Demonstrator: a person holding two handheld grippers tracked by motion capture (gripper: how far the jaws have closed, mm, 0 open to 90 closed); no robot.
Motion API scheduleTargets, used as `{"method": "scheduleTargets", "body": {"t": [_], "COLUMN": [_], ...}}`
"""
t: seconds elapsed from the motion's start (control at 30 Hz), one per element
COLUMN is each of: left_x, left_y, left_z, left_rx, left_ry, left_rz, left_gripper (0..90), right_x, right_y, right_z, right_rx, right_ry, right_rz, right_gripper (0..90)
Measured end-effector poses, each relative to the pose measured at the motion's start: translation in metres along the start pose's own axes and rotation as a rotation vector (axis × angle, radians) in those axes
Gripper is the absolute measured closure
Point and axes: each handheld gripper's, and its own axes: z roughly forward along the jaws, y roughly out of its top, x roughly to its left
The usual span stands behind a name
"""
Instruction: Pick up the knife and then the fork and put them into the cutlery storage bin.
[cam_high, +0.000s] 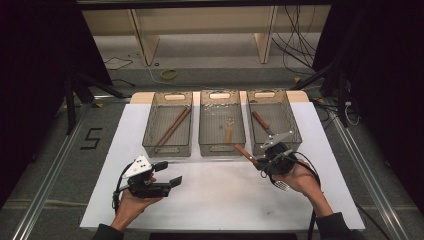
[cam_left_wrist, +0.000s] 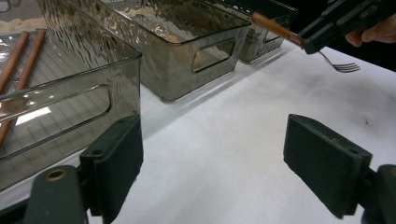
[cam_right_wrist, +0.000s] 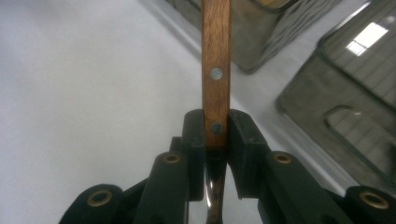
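The step in hand looks like sorting cutlery into bins: a fork (cam_high: 260, 167) has been picked up off the white surface (cam_high: 220, 200) and seems ready to be dropped into a bin.

On the left, the left tongs (cam_high: 167, 175) rest in the person's hand near the front of the surface, their jaws wide apart with nothing between them. On the right, the right tongs (cam_high: 265, 161) are clamped on the fork at the base of its wooden handle; the handle points toward the bins and the metal tines hang back toward the hand, just above the surface near the front of the right bin.

The next move probably calls for carrying the fork over a bin's rim, most likely the middle one, lowering it and letting the jaws part.

Three clear grey bins stand in a row at the far side. The left bin (cam_high: 150, 135) holds a pair of brown chopsticks (cam_high: 172, 127) lying slantwise. The middle bin (cam_high: 202, 135) holds what looks like another wooden-handled fork (cam_high: 229, 131). The right bin (cam_high: 295, 131) holds a wooden-handled utensil (cam_high: 261, 121), possibly a knife.
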Motion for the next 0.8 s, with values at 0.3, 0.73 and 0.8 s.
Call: {"method": "scheduleTargets", "body": {"t": [0.3,0.73,0.8], "left_x": [0.000,0.000,0.000], "left_y": [0.000,0.000,0.000], "left_z": [0.000,0.001,0.001], "left_rx": [0.000,-0.001,0.000], "left_ry": [0.001,0.002,0.003], "left_rz": [-0.001,-0.003,-0.004], "left_gripper": [19.3,19.3,19.3], "right_x": [-0.007,-0.019,-0.020], "right_y": [0.000,0.000,0.001], "right_z": [-0.010,-0.021,-0.021], "right_rx": [-0.063,-0.111,-0.115], "right_ry": [-0.018,-0.046,-0.055], "right_rz": [0.027,0.053,0.058], "right_gripper": [78.1,78.0,78.0]}}
